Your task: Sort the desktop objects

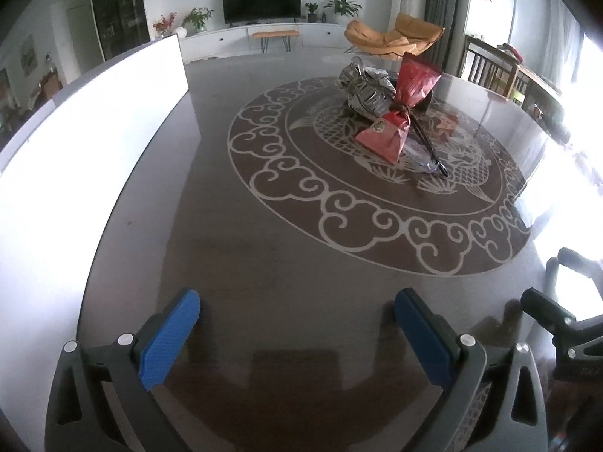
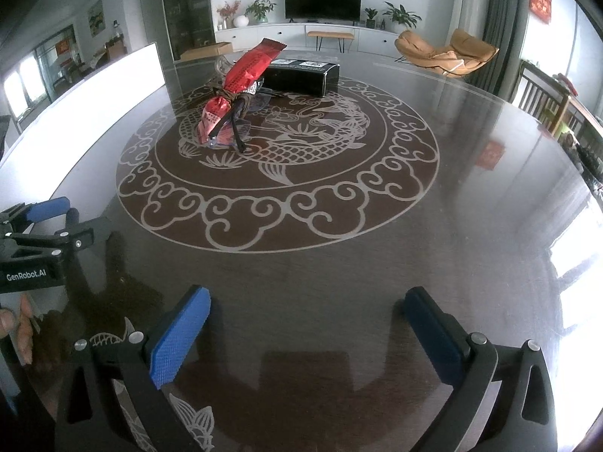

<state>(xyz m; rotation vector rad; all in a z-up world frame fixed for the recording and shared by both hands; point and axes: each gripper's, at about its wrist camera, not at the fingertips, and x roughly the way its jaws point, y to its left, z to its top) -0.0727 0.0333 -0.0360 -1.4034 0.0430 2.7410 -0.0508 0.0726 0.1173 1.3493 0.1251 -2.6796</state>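
A red snack packet (image 1: 395, 113) (image 2: 241, 86) tied in the middle with a brown cord lies in a small pile at the centre of the round dark table (image 1: 264, 263) (image 2: 452, 226). Clear-lensed glasses with dark arms (image 1: 429, 147) (image 2: 235, 132) lie under it. Behind it the left wrist view shows a crumpled silver foil bag (image 1: 367, 90); the right wrist view shows a black box (image 2: 301, 73). My left gripper (image 1: 297, 303) is open, far short of the pile. My right gripper (image 2: 307, 297) is open too, with nothing between its fingers.
A bright white board (image 1: 94, 132) (image 2: 94, 86) stands along the table's left edge. The other gripper's body shows at the right edge of the left wrist view (image 1: 557, 316) and at the left of the right wrist view (image 2: 41, 233), with a hand (image 2: 19, 324) below it. Chairs stand at the far right.
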